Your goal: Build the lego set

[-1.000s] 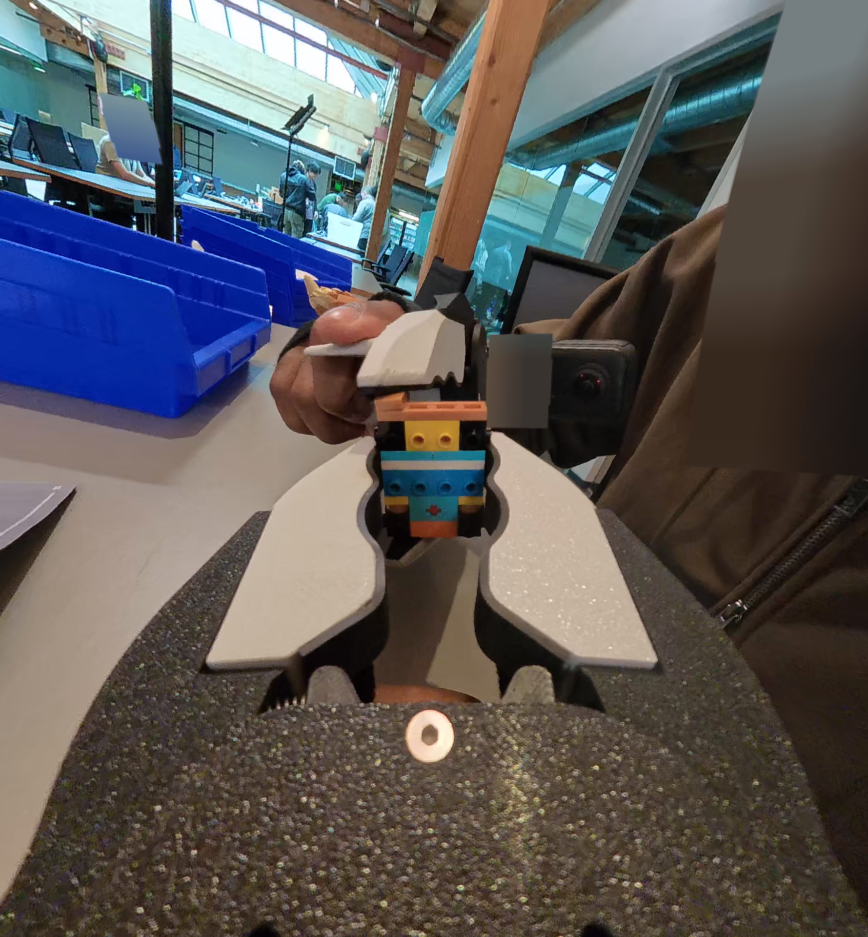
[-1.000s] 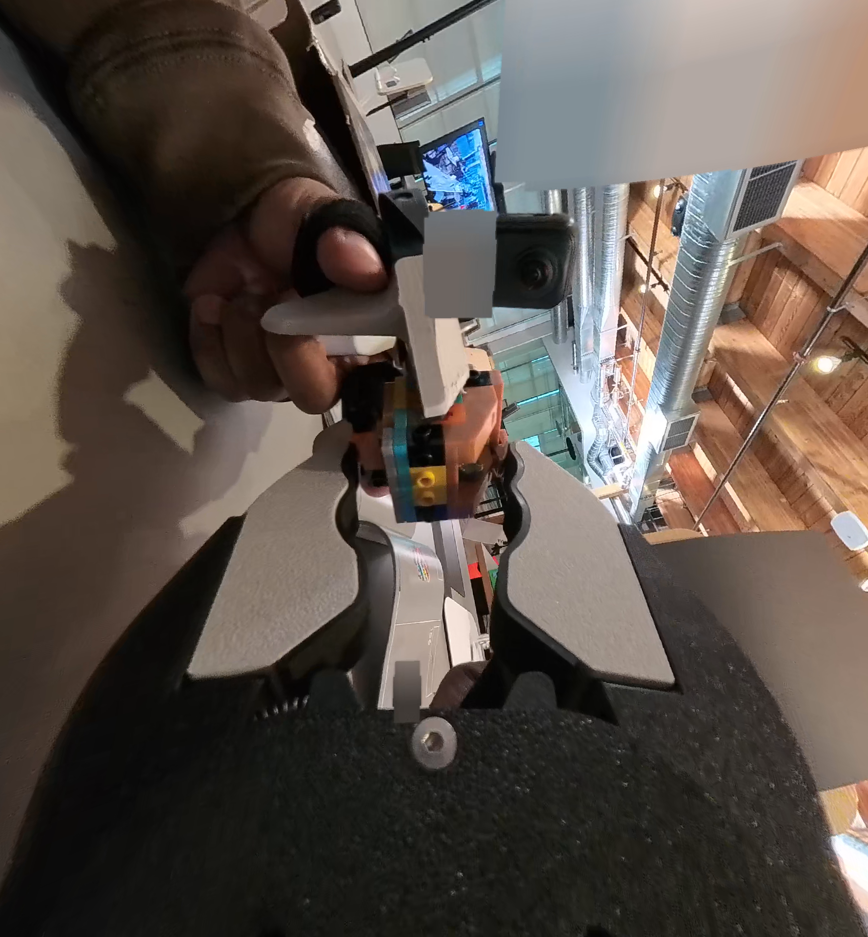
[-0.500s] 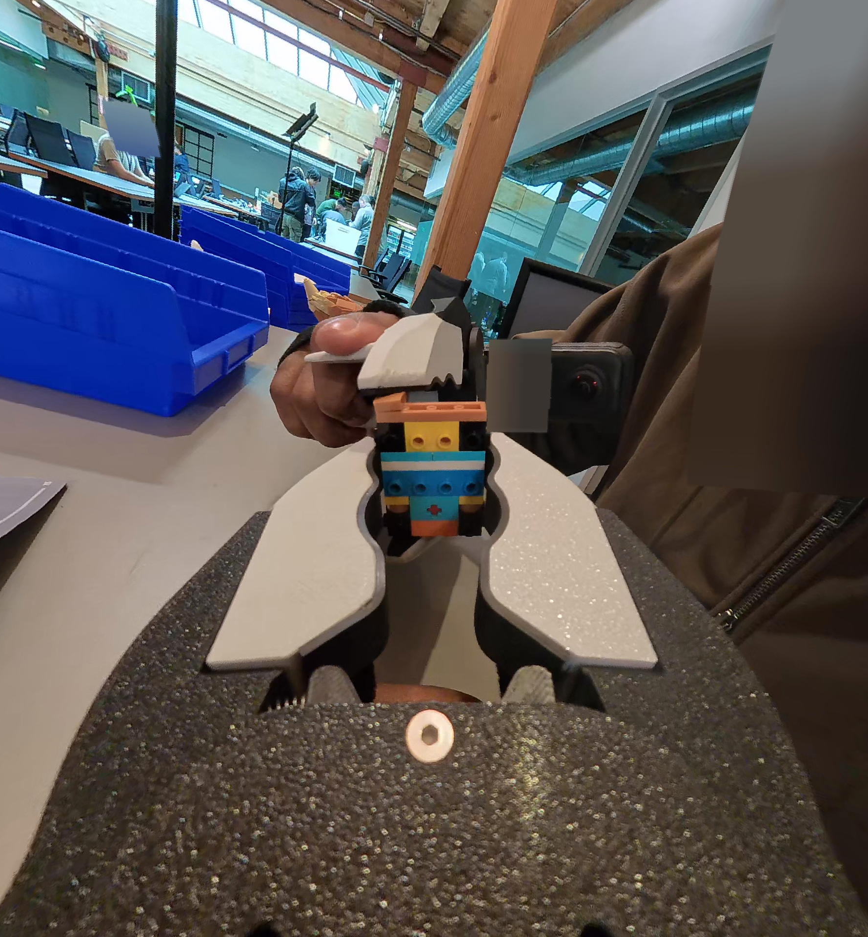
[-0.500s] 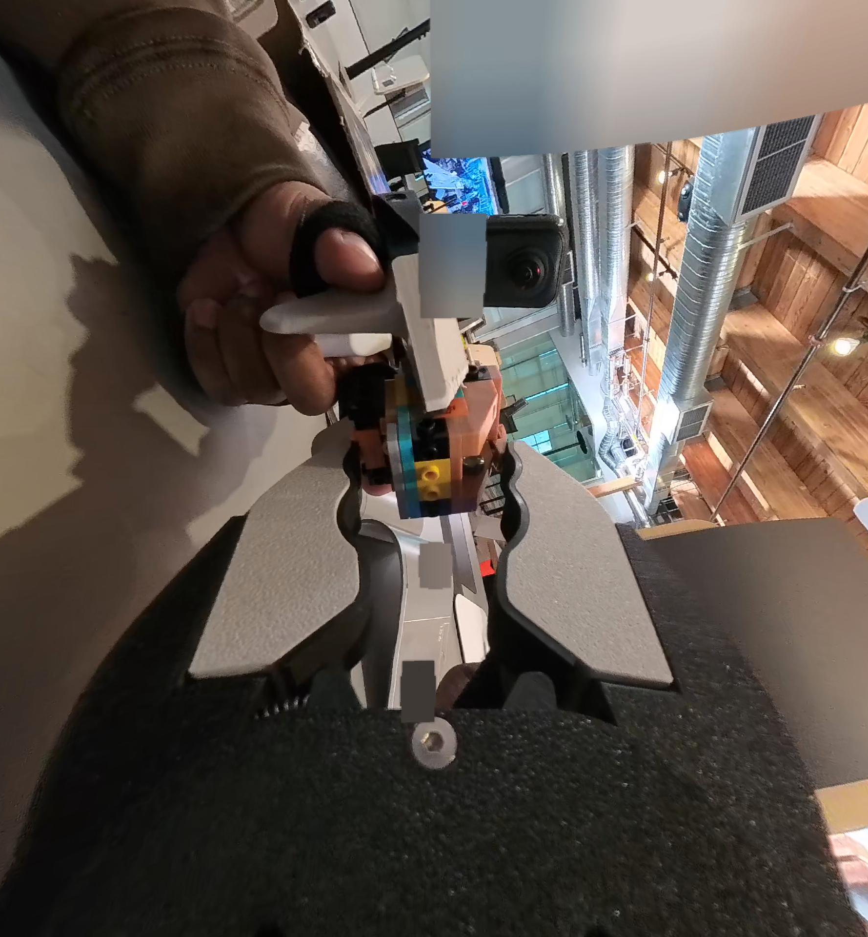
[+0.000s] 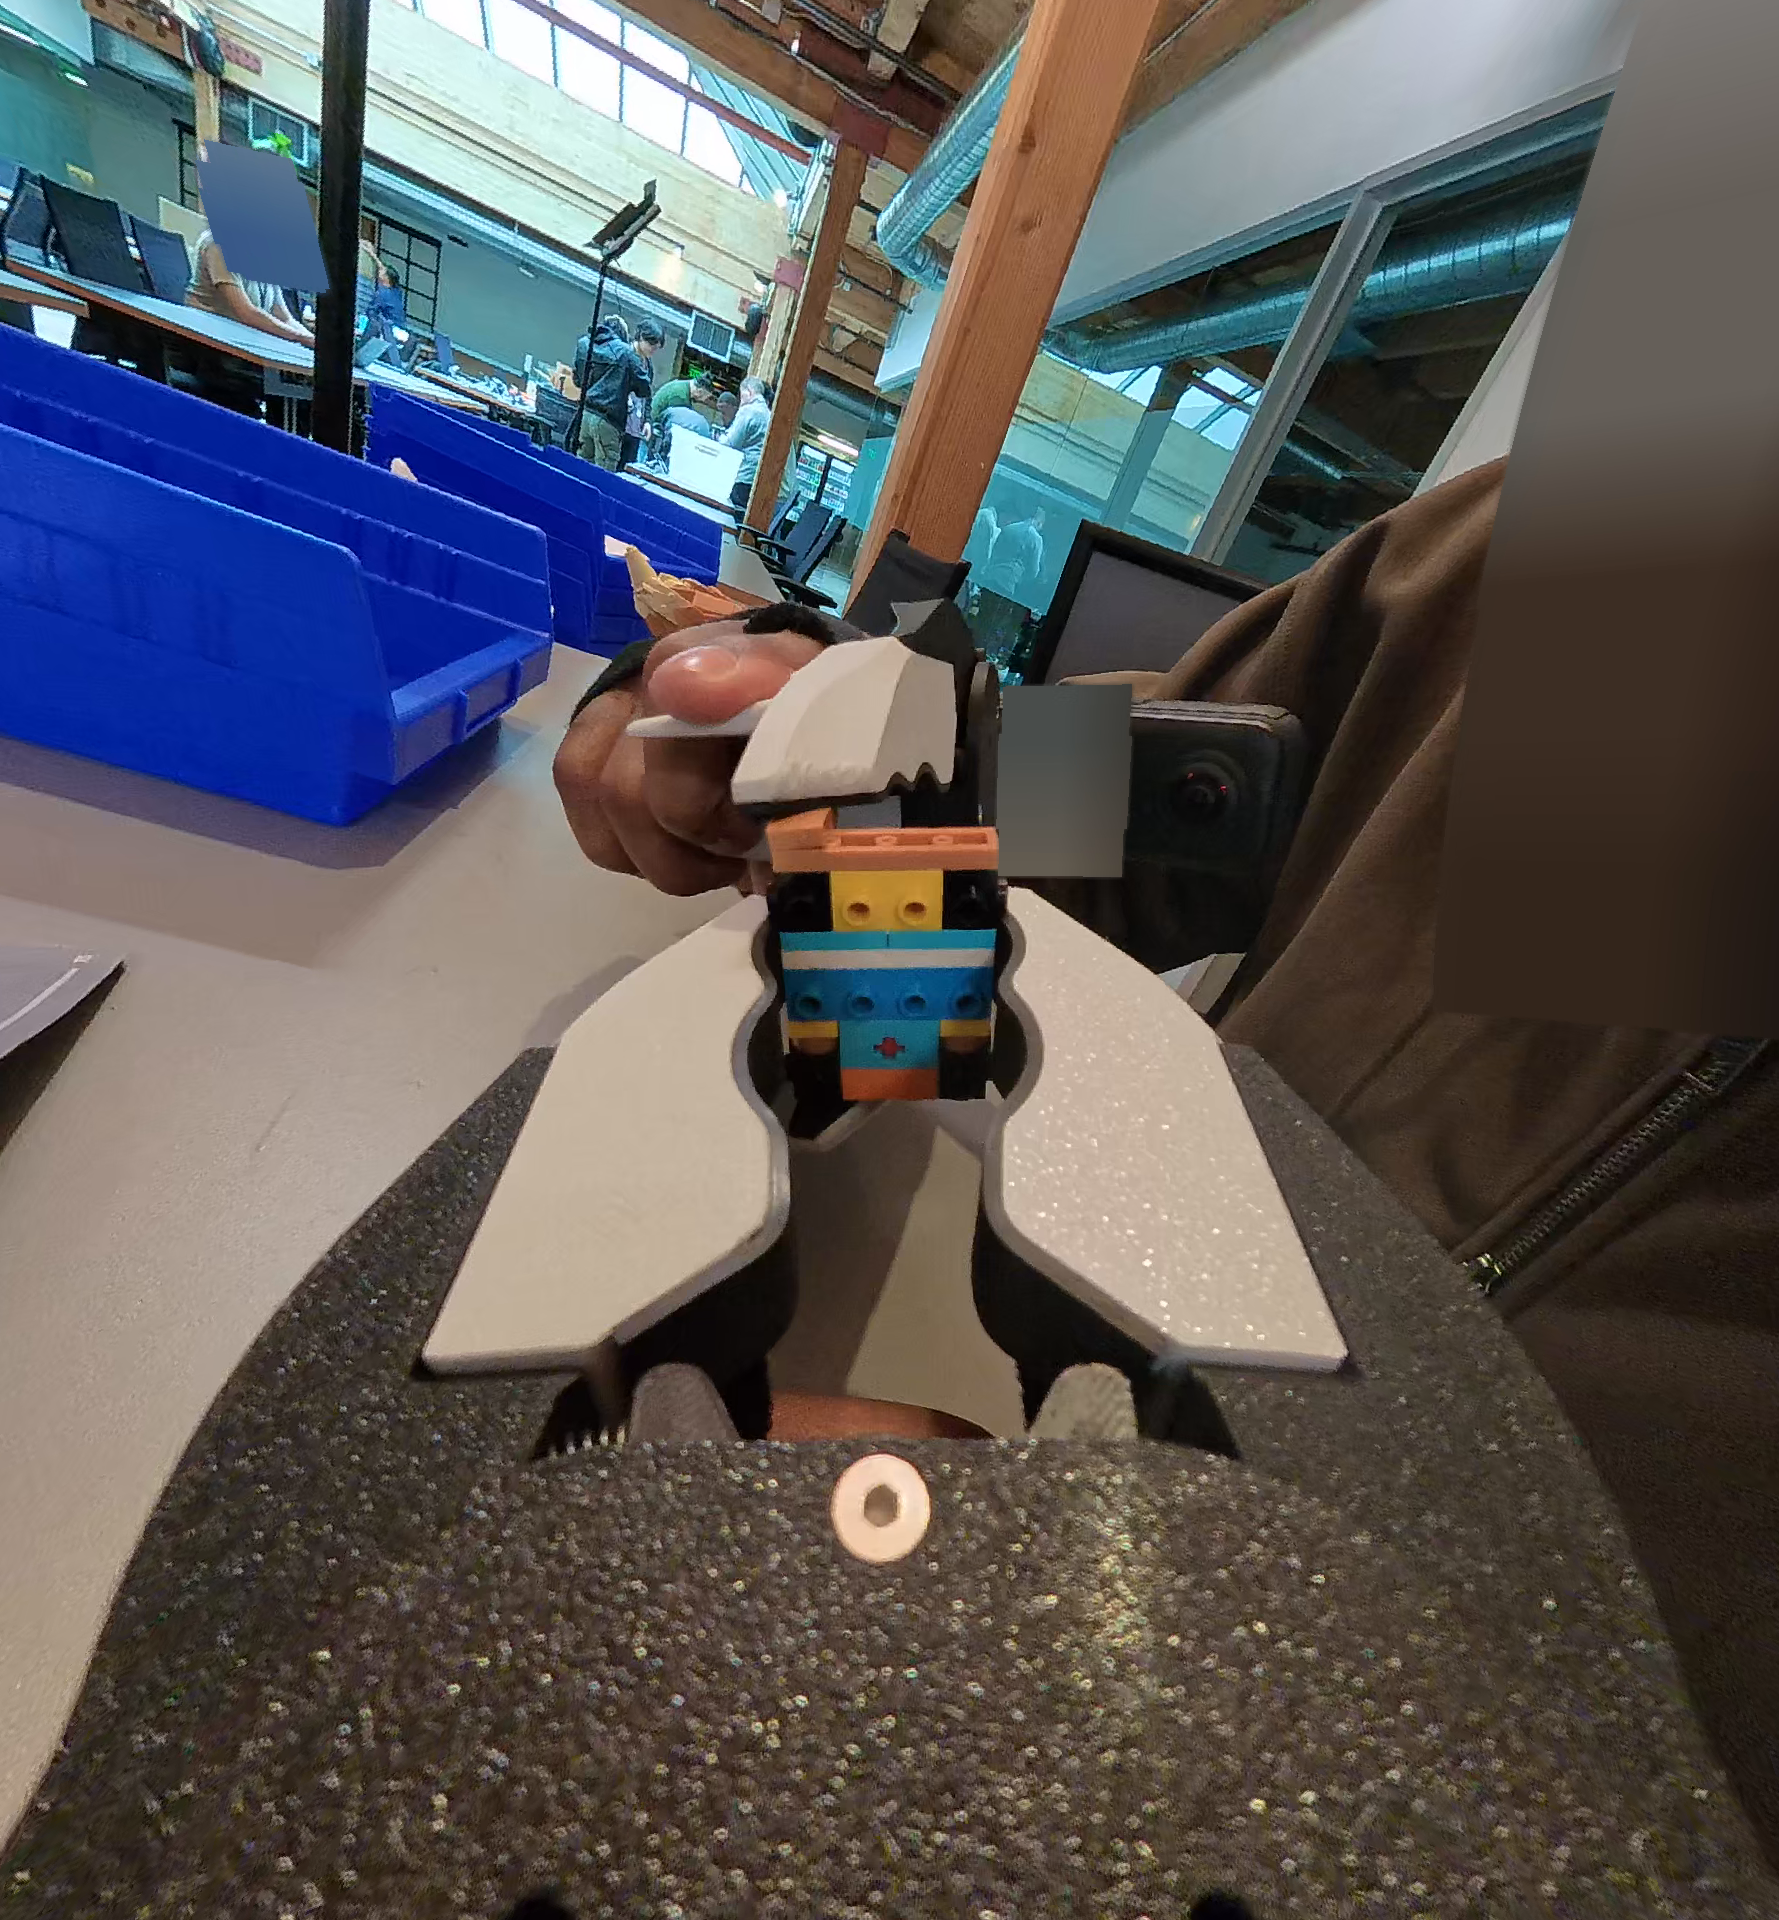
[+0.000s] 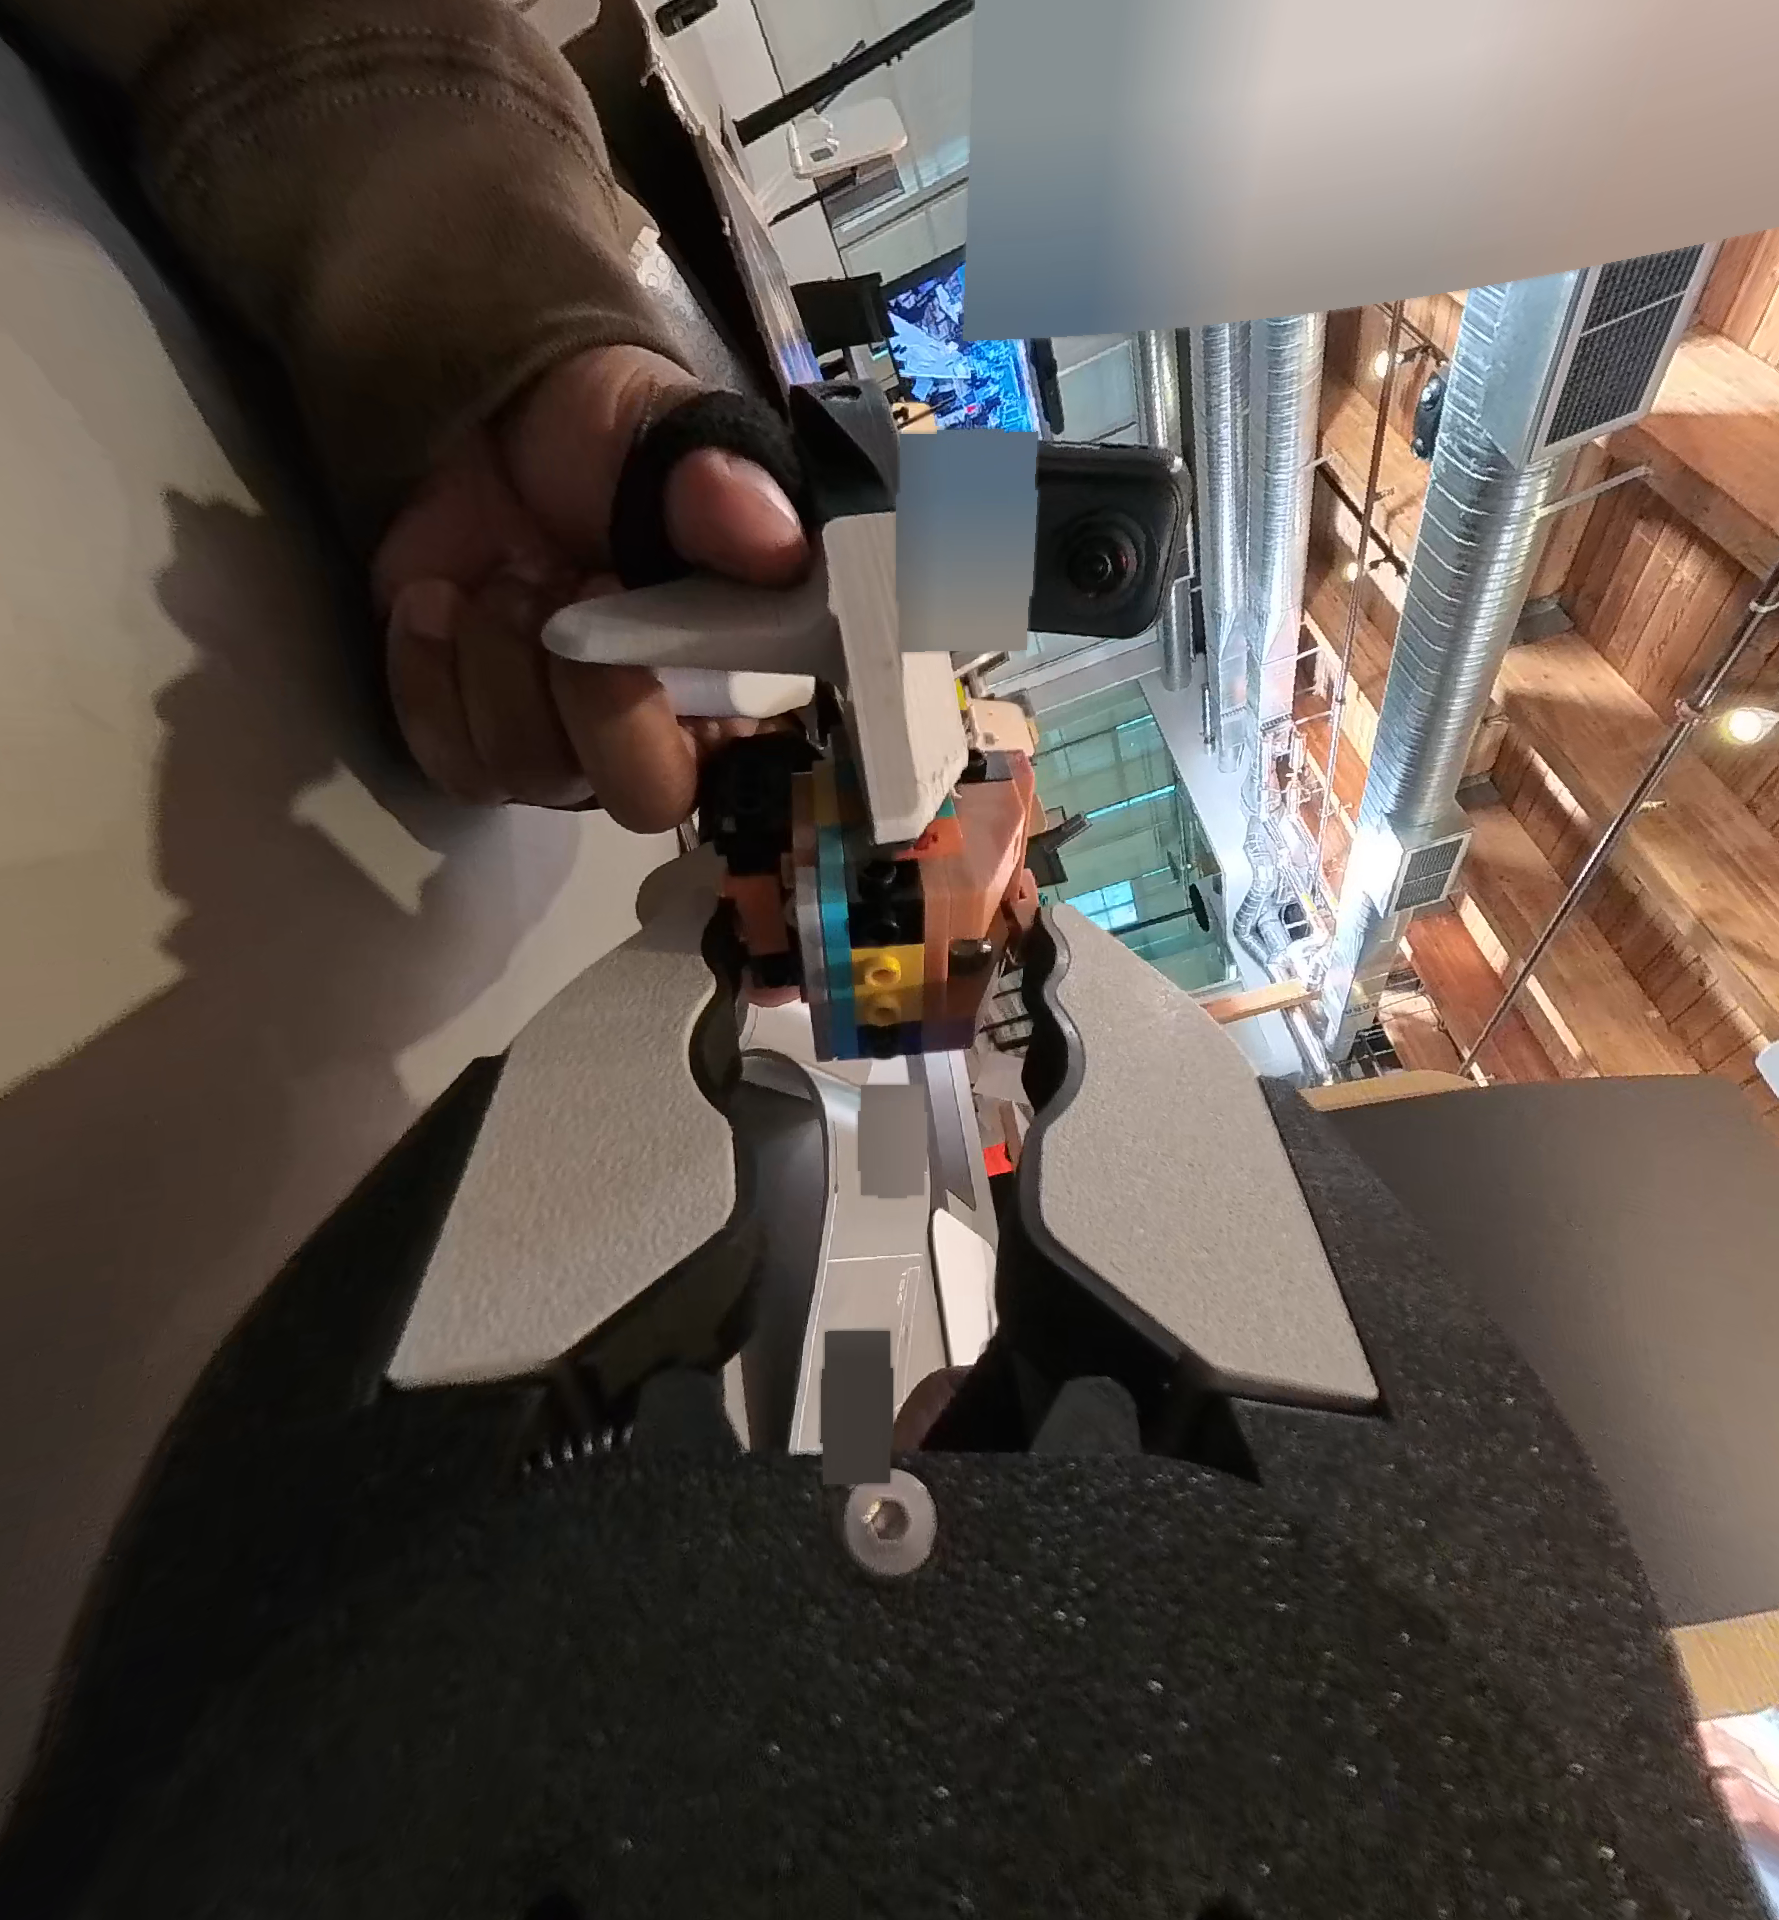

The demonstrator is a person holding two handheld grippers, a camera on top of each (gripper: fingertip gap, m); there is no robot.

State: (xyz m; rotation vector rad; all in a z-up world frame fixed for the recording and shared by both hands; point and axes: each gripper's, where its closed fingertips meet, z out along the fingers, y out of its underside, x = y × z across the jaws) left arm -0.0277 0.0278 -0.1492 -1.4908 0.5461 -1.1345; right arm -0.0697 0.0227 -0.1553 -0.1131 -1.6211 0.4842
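A small lego model (image 5: 887, 992) of orange, yellow, blue, white and black bricks is held in the air above the grey table (image 5: 241, 1039). My left gripper (image 5: 885, 1013) is shut on its two sides. My right gripper (image 6: 880, 961) is shut on the same model (image 6: 869, 940) from another side. In the left wrist view one of the right gripper's white fingers (image 5: 843, 732) lies on the model's orange top plate; the other is hidden. In the right wrist view a left finger (image 6: 906, 748) crosses the model. A hand (image 5: 656, 790) holds the right gripper.
Blue storage bins (image 5: 189, 644) stand in rows at the back left of the table. A sheet of paper (image 5: 2, 997) lies at the left edge. A tan lego piece (image 5: 677, 603) sits behind the hand. A brown jacket sleeve (image 5: 1436, 831) fills the right side. My two grippers' fingertips are within a few centimetres of each other.
Both grippers keep their hold on the model. The pair has drifted slightly and the model has turned a little in the right wrist view.
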